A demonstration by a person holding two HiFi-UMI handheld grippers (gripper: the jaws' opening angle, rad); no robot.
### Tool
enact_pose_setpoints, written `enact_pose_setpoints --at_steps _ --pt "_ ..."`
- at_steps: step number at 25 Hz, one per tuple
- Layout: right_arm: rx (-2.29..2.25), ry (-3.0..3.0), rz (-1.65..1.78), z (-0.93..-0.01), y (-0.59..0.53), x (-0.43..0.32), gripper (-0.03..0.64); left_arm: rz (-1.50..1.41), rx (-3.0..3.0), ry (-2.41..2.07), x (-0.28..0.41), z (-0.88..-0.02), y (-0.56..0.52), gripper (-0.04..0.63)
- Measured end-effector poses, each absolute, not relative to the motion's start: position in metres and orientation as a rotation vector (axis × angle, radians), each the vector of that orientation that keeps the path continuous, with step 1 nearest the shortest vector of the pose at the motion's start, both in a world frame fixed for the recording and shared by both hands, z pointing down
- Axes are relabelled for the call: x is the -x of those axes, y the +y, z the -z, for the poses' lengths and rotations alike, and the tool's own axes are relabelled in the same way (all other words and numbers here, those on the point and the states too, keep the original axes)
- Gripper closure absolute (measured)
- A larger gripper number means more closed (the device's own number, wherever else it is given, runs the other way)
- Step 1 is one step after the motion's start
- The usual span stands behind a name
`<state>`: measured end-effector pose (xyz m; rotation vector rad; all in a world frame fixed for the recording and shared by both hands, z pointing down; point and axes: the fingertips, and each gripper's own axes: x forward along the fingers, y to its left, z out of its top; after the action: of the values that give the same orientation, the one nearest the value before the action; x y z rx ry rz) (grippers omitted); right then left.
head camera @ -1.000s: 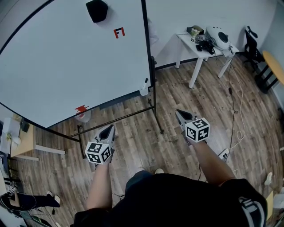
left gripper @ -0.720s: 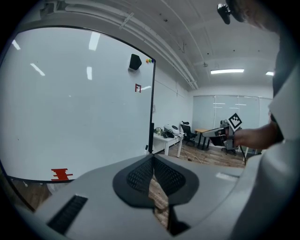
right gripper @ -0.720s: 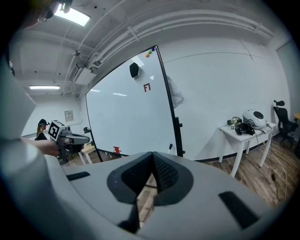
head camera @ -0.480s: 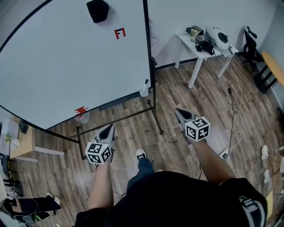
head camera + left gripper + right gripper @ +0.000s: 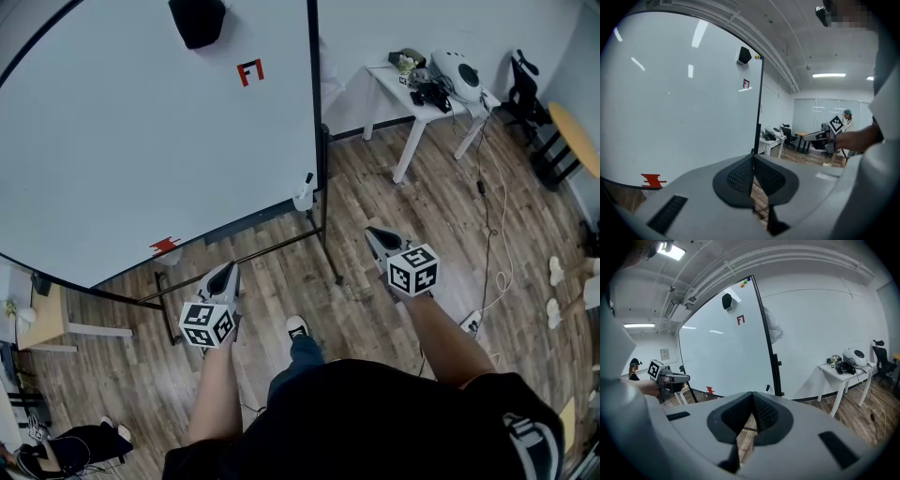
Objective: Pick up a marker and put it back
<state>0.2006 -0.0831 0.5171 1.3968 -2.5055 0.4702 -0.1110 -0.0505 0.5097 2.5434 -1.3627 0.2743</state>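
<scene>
A marker [image 5: 307, 178] stands black cap up in a white holder [image 5: 303, 195] at the lower right corner of the whiteboard [image 5: 141, 141]; it shows small in the right gripper view [image 5: 767, 388]. My left gripper [image 5: 228, 272] and right gripper [image 5: 377, 234] hang over the wood floor in front of the board, well short of the marker. Both are shut with nothing between their jaws, as seen in the left gripper view [image 5: 753, 156] and the right gripper view [image 5: 752, 393]. A black eraser [image 5: 196, 21] and a red F mark [image 5: 249, 71] sit high on the board.
The board's black stand [image 5: 328, 234] reaches the floor between the grippers. A white table [image 5: 398, 89] with a white helmet-like device [image 5: 457, 73] stands at the back right, cables [image 5: 492, 225] trailing beside it. My shoe [image 5: 297, 327] is forward. Another person's feet [image 5: 561, 291] are at the right edge.
I have stepped forward: my shoe now shows between the grippers and the board sits a little nearer. Both grippers stay shut and in much the same place. Someone's feet entered at right.
</scene>
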Motion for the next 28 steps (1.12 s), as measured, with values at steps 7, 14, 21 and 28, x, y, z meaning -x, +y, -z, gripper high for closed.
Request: enact_pose_setpoints --at_steps 7,14,21,28 --pt "-1.399 -2.498 -0.479 -0.516 -0.13 -0.178 0.621 -0.254 -2.555 -1.336 0.126 -0.51 -0.102 0.583" --pt "-1.427 -2.49 -0.457 -0.51 -0.181 -0.155 0.621 -0.221 -2.565 -1.325 0.155 -0.508 -0.156 0.583" --pt "-1.438 -2.48 -0.454 -0.507 -0.221 -0.128 0.621 -0.242 -2.617 -1.253 0.169 -0.507 -0.198 0.583" --pt "-1.451 -2.452 -0.445 -0.508 -0.248 -0.098 0.621 -0.272 -2.659 -1.16 0.177 -0.516 -0.222 0.583"
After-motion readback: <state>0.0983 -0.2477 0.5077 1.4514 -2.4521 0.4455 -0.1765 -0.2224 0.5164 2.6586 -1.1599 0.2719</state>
